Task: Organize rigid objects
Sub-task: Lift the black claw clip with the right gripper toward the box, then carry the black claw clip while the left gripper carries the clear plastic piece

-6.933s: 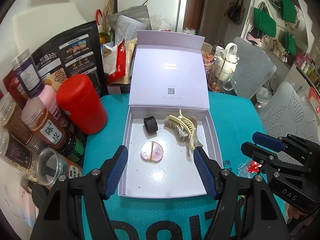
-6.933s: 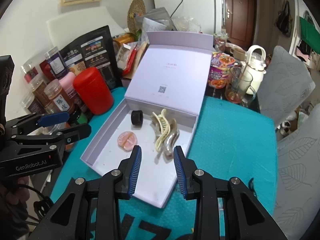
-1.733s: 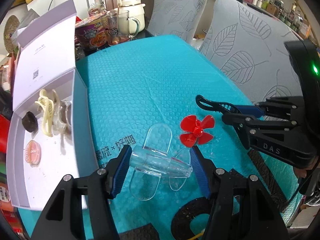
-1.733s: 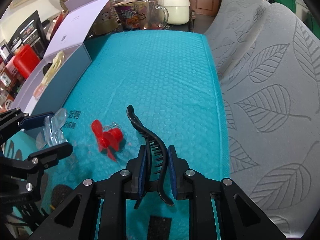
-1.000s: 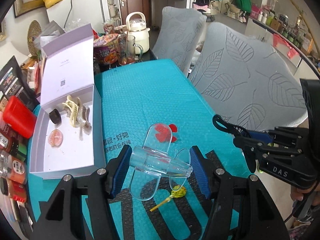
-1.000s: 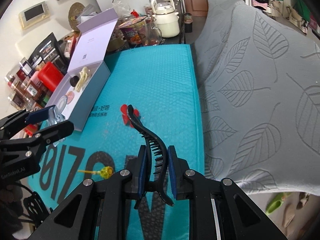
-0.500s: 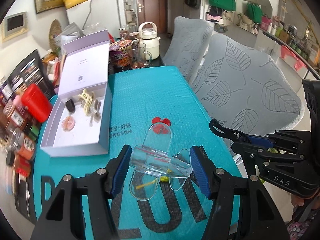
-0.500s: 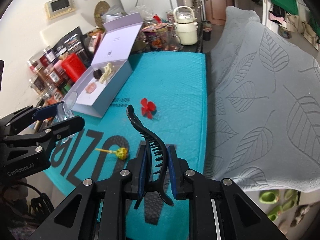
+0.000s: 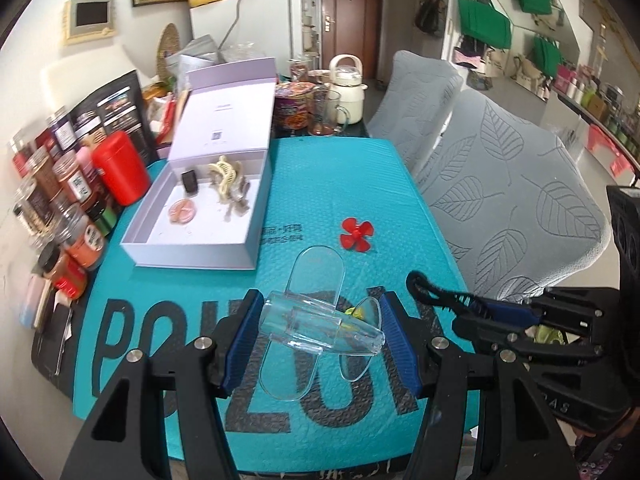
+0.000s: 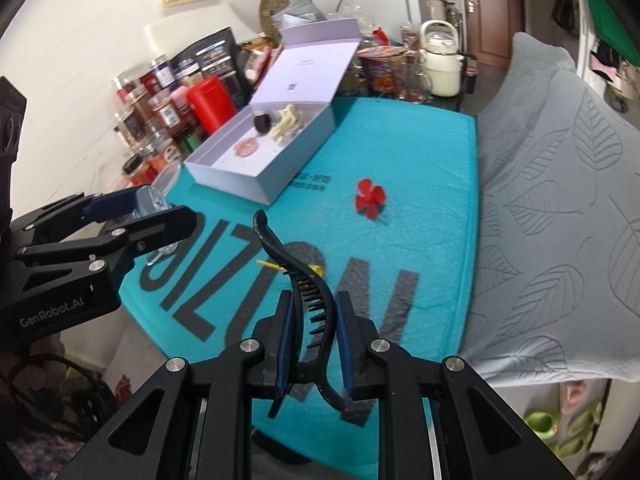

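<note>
My left gripper (image 9: 322, 334) is shut on a clear plastic toy plane (image 9: 316, 322) and holds it high above the teal mat (image 9: 344, 184). My right gripper (image 10: 314, 338) is shut on a black hair claw clip (image 10: 298, 280), also held in the air; the clip shows in the left wrist view (image 9: 436, 294). The open lilac box (image 9: 192, 220) lies at the mat's far left with a cream claw clip (image 9: 224, 174), a pink disc (image 9: 182, 211) and a small black piece (image 9: 189, 181) inside. A red propeller (image 9: 356, 236) and a yellow piece (image 10: 314, 270) lie on the mat.
Spice jars (image 9: 52, 196) and a red canister (image 9: 120, 174) line the table's left edge. A kettle (image 9: 346, 88), glass mug (image 9: 328, 114) and noodle cup (image 9: 290, 106) stand at the back. Grey leaf-patterned chairs (image 9: 512, 184) border the right side.
Both grippers have risen and pulled back from the table, carrying the clear plane and the black clip. More of the mat and its front edge now show.
</note>
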